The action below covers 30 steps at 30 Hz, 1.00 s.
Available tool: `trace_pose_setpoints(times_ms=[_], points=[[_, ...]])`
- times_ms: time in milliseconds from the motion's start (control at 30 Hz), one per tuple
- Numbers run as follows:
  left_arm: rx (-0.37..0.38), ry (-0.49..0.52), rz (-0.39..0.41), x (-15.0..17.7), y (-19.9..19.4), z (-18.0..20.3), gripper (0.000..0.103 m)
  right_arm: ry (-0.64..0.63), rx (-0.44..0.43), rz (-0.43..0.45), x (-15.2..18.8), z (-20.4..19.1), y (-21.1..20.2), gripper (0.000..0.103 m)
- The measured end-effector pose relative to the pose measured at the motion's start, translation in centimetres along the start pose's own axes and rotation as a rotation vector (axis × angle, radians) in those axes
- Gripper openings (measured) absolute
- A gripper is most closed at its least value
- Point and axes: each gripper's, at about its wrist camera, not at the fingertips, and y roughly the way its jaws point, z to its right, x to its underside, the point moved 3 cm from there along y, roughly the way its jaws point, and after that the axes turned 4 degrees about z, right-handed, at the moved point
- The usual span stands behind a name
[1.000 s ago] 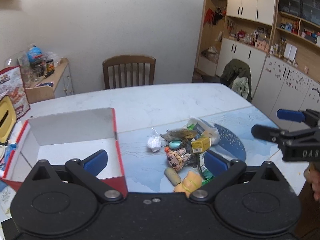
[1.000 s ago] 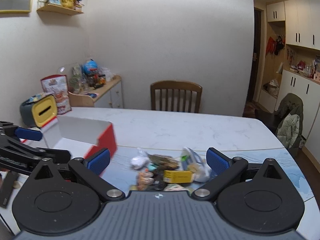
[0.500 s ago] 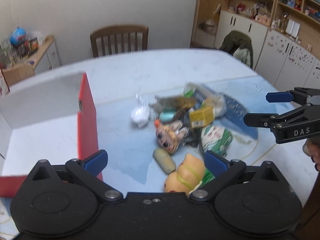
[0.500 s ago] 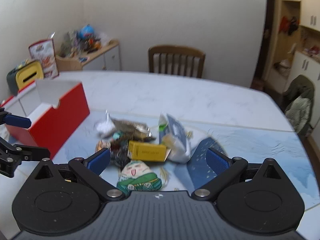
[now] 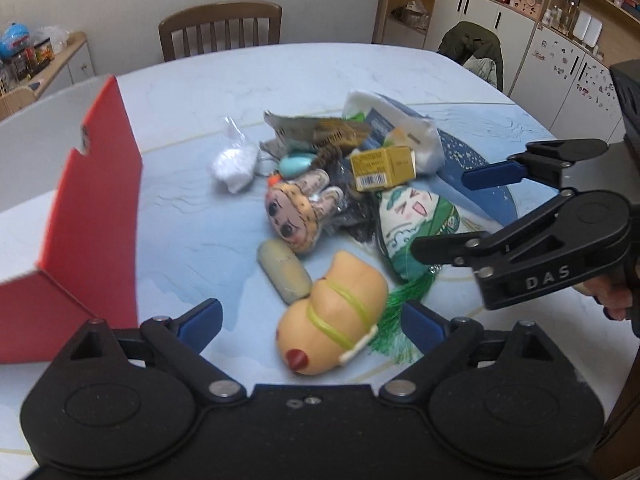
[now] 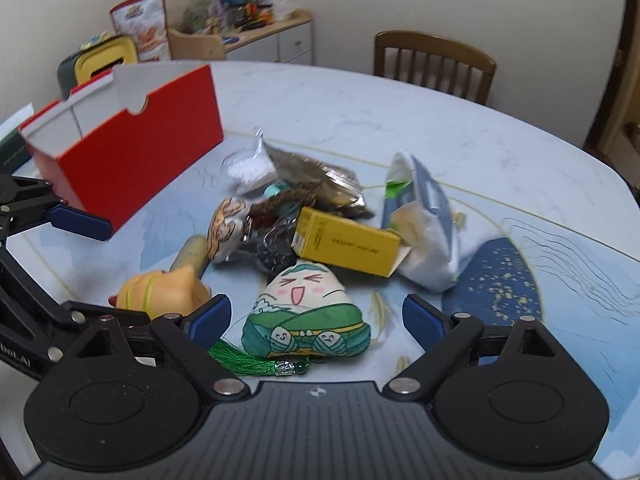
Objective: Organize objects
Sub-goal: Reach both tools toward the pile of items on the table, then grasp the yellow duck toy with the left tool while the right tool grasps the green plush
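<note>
A heap of small objects lies on the blue mat. My left gripper (image 5: 312, 320) hangs low over its near edge, jaws closing, with the orange plush toy (image 5: 332, 316) between the fingers, untouched. My right gripper (image 6: 316, 318) is also closing, with the green cartoon plush (image 6: 304, 308) between its fingers, pads clear of it. Behind sit a yellow carton (image 6: 348, 244), a doll-face plush (image 5: 296, 212), a beige oblong piece (image 5: 284, 272) and a white pouch (image 6: 424, 232). The open red box (image 6: 132, 160) stands left of the heap.
A clear bag of white stuff (image 5: 236, 164) and a dark foil packet (image 6: 316, 176) lie at the back of the heap. A wooden chair (image 5: 220, 28) stands at the table's far side. A cluttered sideboard (image 6: 240, 36) lines the wall. Cabinets (image 5: 560, 60) stand at right.
Both grippers have come down and tilted toward the heap, which now looms large. The orange plush has come between the left fingers, the green plush between the right ones.
</note>
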Motion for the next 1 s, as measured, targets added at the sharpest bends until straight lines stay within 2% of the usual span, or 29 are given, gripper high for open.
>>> trace_pose_setpoints(times_ms=[133, 467, 767, 1000], points=[[0.005, -0.002, -0.016, 0.2, 0.8, 0.6, 0.086, -0.014, -0.023, -0.017, 0.3, -0.1, 0.9, 0.093], [0.01, -0.057, -0.038, 0.3, 1.6, 0.6, 0.063, -0.043, -0.057, -0.044, 0.5, -0.1, 2.0, 0.079], [-0.001, -0.098, -0.027, 0.3, 1.0, 0.4, 0.06, -0.056, -0.07, -0.031, 0.5, -0.1, 1.6, 0.063], [-0.04, -0.141, 0.018, -0.8, -1.2, -0.2, 0.06, -0.03, -0.106, 0.005, 0.1, 0.2, -0.3, 0.059]])
